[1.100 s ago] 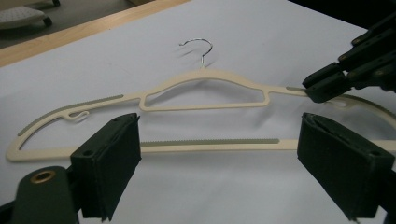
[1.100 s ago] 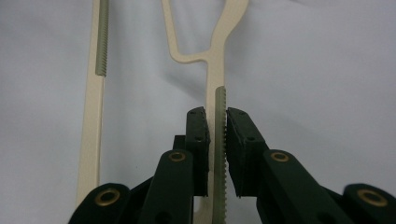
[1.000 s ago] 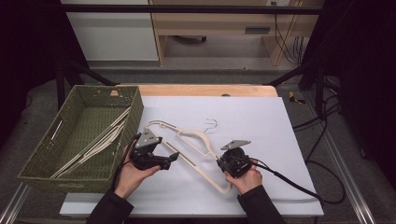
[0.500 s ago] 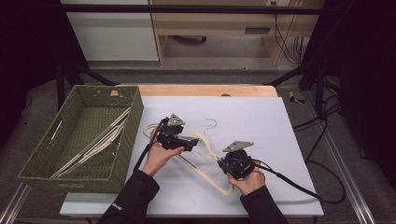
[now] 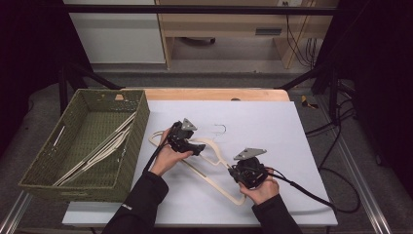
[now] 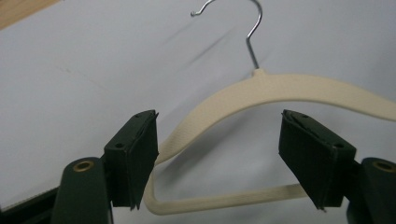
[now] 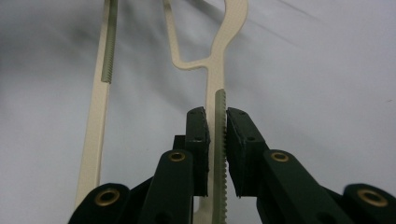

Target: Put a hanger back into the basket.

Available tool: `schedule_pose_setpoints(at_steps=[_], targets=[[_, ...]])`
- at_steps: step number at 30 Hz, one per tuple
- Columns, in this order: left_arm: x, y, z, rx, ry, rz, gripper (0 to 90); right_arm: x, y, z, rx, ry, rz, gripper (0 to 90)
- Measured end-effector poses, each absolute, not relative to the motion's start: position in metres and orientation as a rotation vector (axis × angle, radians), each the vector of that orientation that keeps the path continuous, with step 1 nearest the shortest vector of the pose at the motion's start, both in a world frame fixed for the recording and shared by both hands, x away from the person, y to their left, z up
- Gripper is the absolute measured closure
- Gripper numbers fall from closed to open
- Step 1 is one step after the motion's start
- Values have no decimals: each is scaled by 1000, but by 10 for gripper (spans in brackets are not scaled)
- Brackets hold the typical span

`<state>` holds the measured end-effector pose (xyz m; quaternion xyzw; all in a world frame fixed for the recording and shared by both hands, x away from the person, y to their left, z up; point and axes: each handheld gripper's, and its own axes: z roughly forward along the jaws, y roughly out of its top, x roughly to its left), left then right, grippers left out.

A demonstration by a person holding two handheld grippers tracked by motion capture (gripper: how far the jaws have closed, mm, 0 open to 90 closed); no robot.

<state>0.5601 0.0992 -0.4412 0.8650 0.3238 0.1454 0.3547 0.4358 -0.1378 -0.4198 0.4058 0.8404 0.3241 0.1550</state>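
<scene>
A cream hanger [image 5: 213, 161] with a metal hook [image 5: 220, 128] is lying on the white table [image 5: 272, 126], roughly at its centre. The right gripper [image 5: 231, 168], held in the person's right hand [image 5: 263, 189], is sitting at the hanger's lower right arm. In the right gripper view its jaws are pressing together on that arm, pinching the edge carrying a grey-green ribbed strip [image 7: 218, 154]; a second ribbed strip [image 7: 109, 42] is showing on the bar to the left.

The left gripper [image 5: 199, 147], held in the left hand [image 5: 168, 157], is hovering over the hanger's upper shoulder, just left of the hook. In the left gripper view its jaws are standing spread wide, with the curved shoulder [image 6: 280, 91] and the lower bar [image 6: 224, 200] passing between them; neither pad appears to be touching the plastic, though the left pad [image 6: 140, 154] is sitting very close and contact cannot be ruled out.

A green woven basket [image 5: 134, 146] is resting at the table's left edge, and several more pale hangers [image 5: 97, 151] are lying inside it. Black cables [image 5: 311, 195] are trailing off the right gripper across the table
</scene>
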Motion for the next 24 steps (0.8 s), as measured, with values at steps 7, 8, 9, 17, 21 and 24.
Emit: schedule_pose_setpoints(at_steps=[7,8,9,17,21,24], targets=[[571,98,-455,2278,773,391,368,435,-139,-418,1152,2411,937,798],[572,98,-457,2288,761,389,391,435,-139,-418,1144,2415,941,798],[573,97,-459,2298,754,388,409,434,-139,-417,1135,2419,947,799],[573,97,-462,2362,650,476,578,433,-140,-416,1110,2427,957,798],[569,100,-458,2396,587,522,626,433,-141,-415,1104,2437,958,797],[564,102,-454,2403,549,554,653,434,-142,-416,1120,2444,940,798]])
